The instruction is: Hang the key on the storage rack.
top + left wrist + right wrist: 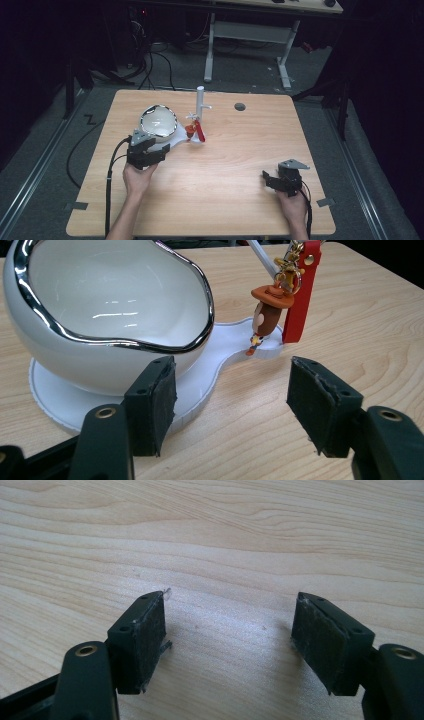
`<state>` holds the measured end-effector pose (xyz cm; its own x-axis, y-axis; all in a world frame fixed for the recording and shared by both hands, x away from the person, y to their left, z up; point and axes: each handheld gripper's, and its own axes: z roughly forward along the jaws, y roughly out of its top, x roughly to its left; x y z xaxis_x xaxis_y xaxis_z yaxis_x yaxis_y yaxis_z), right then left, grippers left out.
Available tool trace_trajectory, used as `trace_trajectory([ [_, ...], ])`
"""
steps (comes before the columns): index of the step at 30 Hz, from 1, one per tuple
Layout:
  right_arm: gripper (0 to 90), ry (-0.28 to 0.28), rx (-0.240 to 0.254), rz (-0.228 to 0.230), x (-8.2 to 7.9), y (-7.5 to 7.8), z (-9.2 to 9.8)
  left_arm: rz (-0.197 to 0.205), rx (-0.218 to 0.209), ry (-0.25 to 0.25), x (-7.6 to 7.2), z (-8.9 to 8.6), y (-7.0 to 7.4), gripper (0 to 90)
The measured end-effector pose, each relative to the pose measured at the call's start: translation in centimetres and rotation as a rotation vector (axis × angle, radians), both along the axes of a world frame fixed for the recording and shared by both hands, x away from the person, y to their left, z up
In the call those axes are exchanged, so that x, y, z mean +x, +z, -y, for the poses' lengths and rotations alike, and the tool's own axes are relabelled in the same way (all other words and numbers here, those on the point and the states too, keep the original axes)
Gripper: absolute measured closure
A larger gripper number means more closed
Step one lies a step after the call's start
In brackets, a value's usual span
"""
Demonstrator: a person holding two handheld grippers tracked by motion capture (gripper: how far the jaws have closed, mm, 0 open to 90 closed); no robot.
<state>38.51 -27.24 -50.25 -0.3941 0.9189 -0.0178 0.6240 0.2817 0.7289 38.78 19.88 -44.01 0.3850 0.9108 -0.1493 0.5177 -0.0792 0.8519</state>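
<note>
One wooden tabletop (225,165) takes up the middle of the high view, light-grained, with a single dark round hole (240,106) near its upper edge and two grey tape strips (76,206) at its lower corners. One white bowl (158,121) with a silver rim sits left of centre on one flat white base (176,138), whose narrow end carries one upright white post (200,102). One red strap (301,292) and one small brown-hatted figure charm (267,315) hang from the stand together, the figure's feet just over the base. Two tongs are held by two hands: the left tongs (230,405), lower left of the bowl, stand apart with one pad just beside the base rim, gripping nothing; the right tongs (230,640), at the lower right of the tabletop well apart from the stand, stand apart over bare wood. Around the tabletop lies grey floor with dark cables at upper left, and one white-legged desk (250,30) stands at the top of the frame in a dim room.
</note>
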Motion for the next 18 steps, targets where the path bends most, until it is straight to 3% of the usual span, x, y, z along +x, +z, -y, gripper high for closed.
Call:
trace_trajectory([
  [18, 30.2, 0.0, 0.0, 0.0, 0.0, 0.0, 0.0, 0.0, -0.001, 0.016, -2.1, -1.5, -0.4, 33.5],
])
